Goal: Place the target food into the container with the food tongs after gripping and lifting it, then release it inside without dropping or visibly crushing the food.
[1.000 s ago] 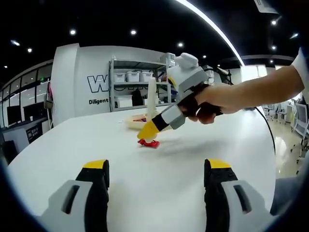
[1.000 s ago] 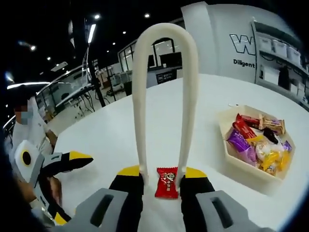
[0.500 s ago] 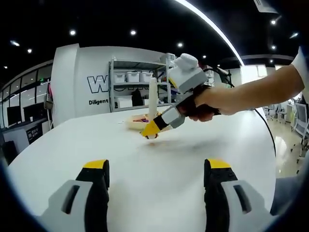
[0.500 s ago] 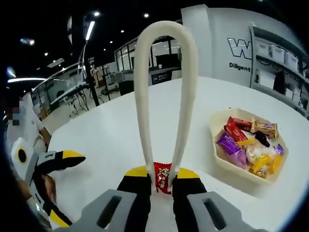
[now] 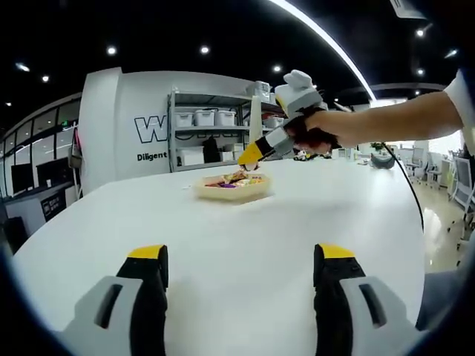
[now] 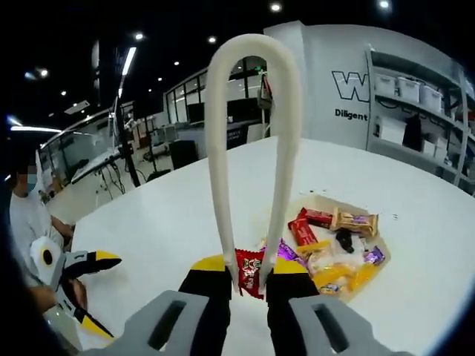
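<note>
Nearest, in the right gripper view: the right gripper (image 6: 249,278) is squeezed down on the tongs (image 6: 249,141), whose tips are pressed together on a small red candy (image 6: 249,270). The candy hangs pinched by its wrapper, off the table (image 6: 171,215), just at the near edge of the tray (image 6: 371,271), maybe already over the rim; can't tell exactly.

Handling, my read: the candy's v. light, wrapper crinkly and prob. slick, contents likely firm but crushable if the jaws bear down harder. The grip across the mid-body looks right; holding by the wrapper edge alone would risk it sliding out. The tongs are long and springy w/ a looped top, so they'll flex, and a gentle, steady squeeze is enough. Letting go slowly and low over the pile should stop it bouncing out.

Bit further: the tray is shallow, cream-coloured, already holding mixed wrapped sweets in purple, yellow, red and brown.

In the left gripper view: the left gripper (image 5: 241,278) sits low over the table, jaws wide apart, nothing in them. Across the table the tray (image 5: 231,187) is seen w/ the right gripper (image 5: 251,154) above it, held by a hand (image 5: 315,137).

Far back: shelves (image 5: 204,137) w/ bins against a white wall.
</note>
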